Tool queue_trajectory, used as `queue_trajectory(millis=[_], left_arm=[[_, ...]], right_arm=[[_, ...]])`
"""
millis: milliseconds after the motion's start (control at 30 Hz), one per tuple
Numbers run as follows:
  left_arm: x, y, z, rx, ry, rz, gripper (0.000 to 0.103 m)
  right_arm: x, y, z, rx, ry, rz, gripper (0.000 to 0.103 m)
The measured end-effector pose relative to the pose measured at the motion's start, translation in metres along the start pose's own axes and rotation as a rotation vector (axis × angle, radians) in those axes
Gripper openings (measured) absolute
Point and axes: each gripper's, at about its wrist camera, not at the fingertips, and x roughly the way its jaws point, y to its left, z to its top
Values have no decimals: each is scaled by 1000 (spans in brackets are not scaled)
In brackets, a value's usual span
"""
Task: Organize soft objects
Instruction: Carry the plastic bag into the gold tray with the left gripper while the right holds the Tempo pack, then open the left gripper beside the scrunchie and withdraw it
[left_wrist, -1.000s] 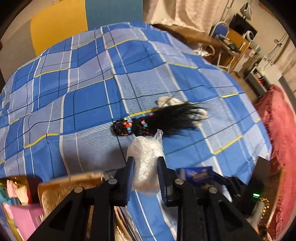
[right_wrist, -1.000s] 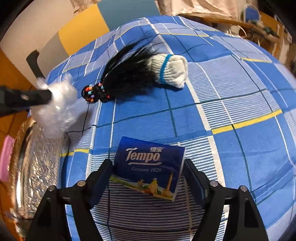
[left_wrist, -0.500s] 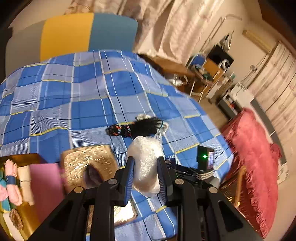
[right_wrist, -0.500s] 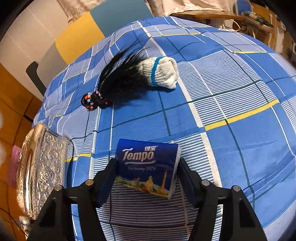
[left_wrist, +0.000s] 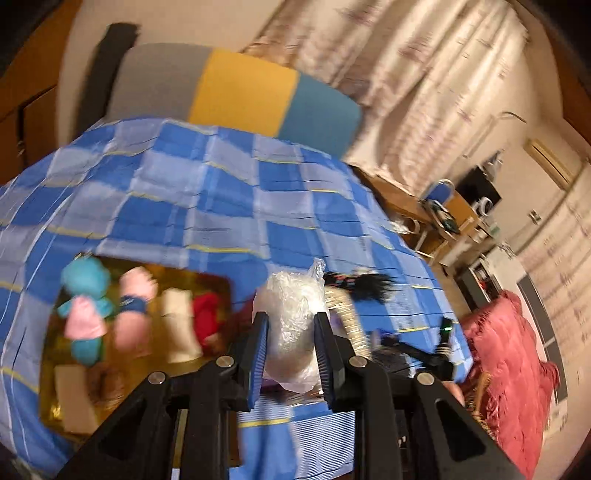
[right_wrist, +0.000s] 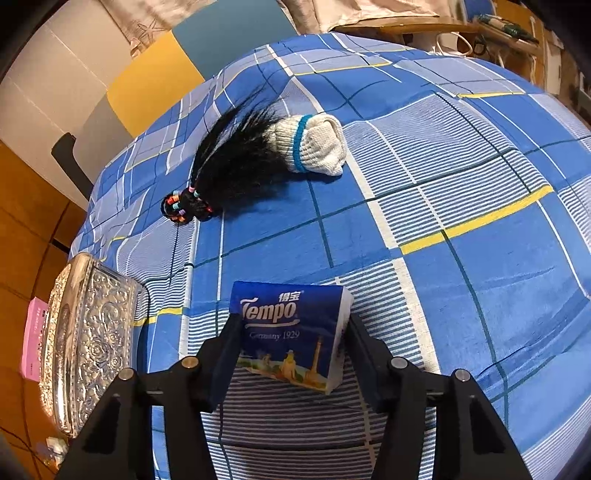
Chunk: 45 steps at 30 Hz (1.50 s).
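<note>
A: Plastic bag (left_wrist: 291, 325), crumpled: your left gripper (left_wrist: 290, 332) clamps it above the gold tray (left_wrist: 221, 284) at the bed's near left.

B: And right?

A: Your right gripper (right_wrist: 291, 332) is closing on the Tempo tissue pack (right_wrist: 291, 325), near you on the blue checked bedspread (right_wrist: 480, 258).

The left hand-held gripper (left_wrist: 290, 341), gripping the plastic bag (left_wrist: 293, 325), has swung from the black hair tuft (left_wrist: 369, 286) toward the gold tray (left_wrist: 218, 288). The right hand-held gripper (right_wrist: 291, 341) jaws are closing around the tissue pack (right_wrist: 291, 332).
</note>
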Motion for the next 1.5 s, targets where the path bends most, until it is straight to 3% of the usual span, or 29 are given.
queue_trajectory(millis=[233, 367, 667, 800, 967, 1233, 1433, 1500], left_arm=[[26, 74, -36, -122, 61, 69, 24], [45, 105, -55, -181, 123, 90, 24], [66, 136, -74, -121, 180, 241, 24], [64, 146, -80, -94, 175, 276, 24], [64, 159, -91, -67, 188, 320, 30], [30, 161, -102, -102, 87, 183, 58], [3, 158, -103, -95, 11, 118, 59], [-3, 158, -104, -97, -24, 113, 59]], right_arm=[[2, 6, 0, -40, -1, 1, 65], [1, 12, -3, -45, 4, -7, 75], [-20, 35, -8, -131, -67, -117, 89], [-31, 34, -4, -97, -91, -135, 97], [-32, 41, -2, -88, -78, -168, 101], [8, 44, 3, -36, 34, -276, 101], [28, 43, -1, -24, 85, -373, 100], [26, 43, -2, -39, 66, -384, 92]])
